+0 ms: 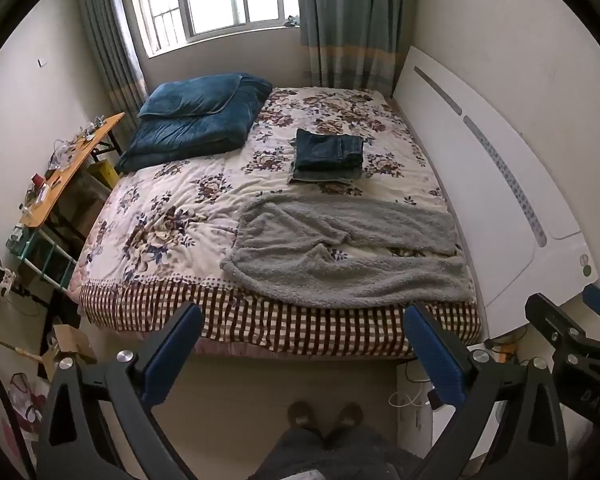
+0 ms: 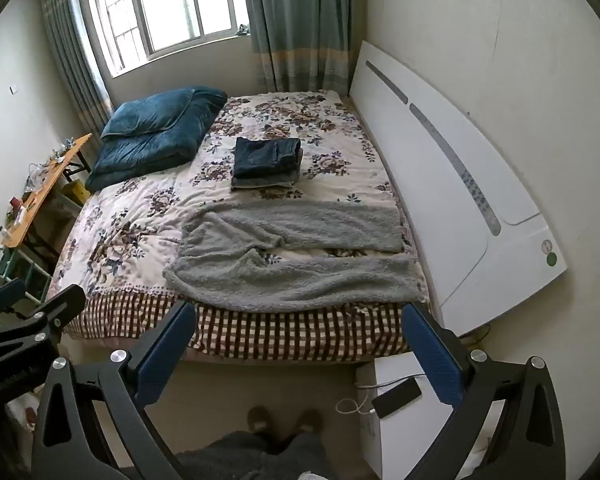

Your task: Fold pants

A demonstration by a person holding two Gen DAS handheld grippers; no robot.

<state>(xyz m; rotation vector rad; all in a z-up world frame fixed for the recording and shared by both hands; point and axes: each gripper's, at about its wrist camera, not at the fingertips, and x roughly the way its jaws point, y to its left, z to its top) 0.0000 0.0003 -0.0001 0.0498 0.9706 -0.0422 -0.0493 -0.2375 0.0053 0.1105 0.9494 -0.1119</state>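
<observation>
Grey fleecy pants spread flat, seemingly unfolded, along bed's near edge.

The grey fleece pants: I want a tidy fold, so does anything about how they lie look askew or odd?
Yes. The grey fleece pants lie sideways along the bed's near edge, rumpled, the legs gaping apart so the floral quilt shows between them. The folded stack of jeans behind looks neat.

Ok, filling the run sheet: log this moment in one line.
left gripper open | right gripper open | grey fleece pants spread, unfolded | folded jeans stacked
</observation>
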